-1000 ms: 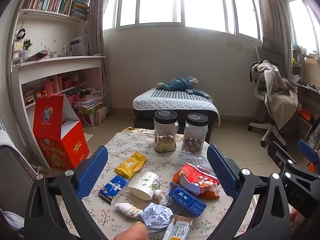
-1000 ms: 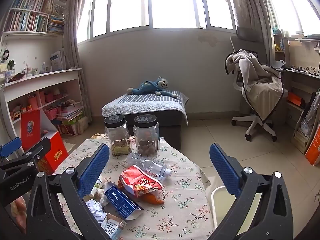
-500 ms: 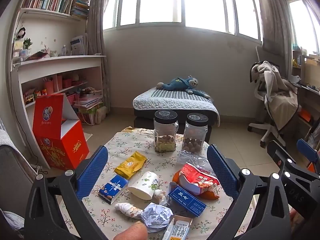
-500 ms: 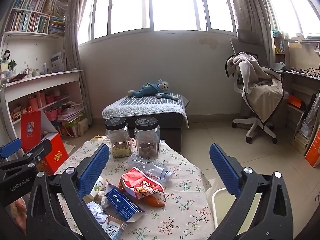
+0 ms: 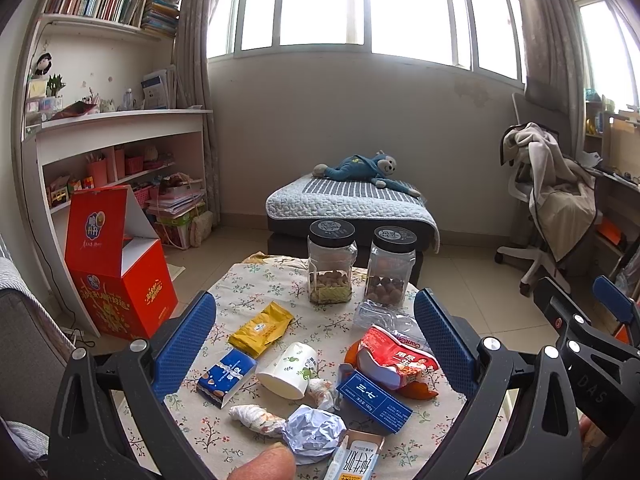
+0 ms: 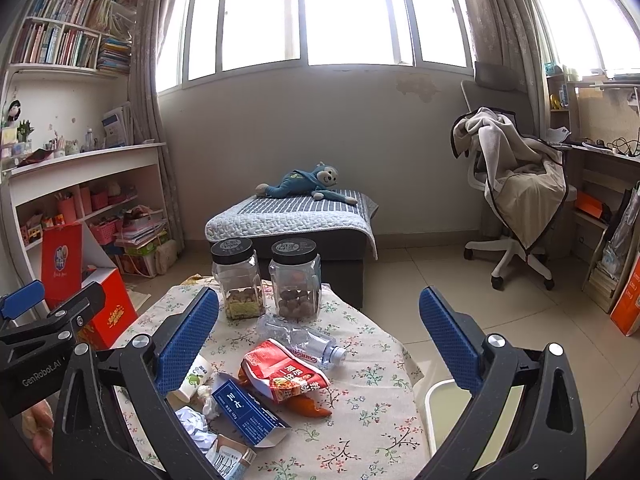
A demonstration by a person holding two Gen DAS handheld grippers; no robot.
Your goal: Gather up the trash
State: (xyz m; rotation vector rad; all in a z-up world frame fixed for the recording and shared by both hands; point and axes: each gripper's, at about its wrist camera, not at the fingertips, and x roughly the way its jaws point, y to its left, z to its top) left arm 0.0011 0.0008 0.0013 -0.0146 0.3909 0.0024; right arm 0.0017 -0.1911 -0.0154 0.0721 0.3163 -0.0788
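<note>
Here we look across a small table draped in a floral cloth, standing on a tiled floor in a bright room with a wide window. Beyond it sits a low bed with one blue stuffed monkey lying on top. Bookshelves line the wall on our left, an opened red carton stands on the floor beside them, and an office chair draped with a blanket stands off to our right.

On the cloth we count two clear jars with black lids at the far edge, side by side. In front of them lies the trash: one crushed plastic bottle, one red snack bag, one yellow packet, one paper cup on its side, two blue boxes, one crumpled ball of paper, one twisted wrapper and one small carton at the near edge. A white bin shows just beside the table on the right.

Our left gripper hangs above the near edge with its fingers spread wide and nothing between them. Our right gripper is likewise wide open and empty.
</note>
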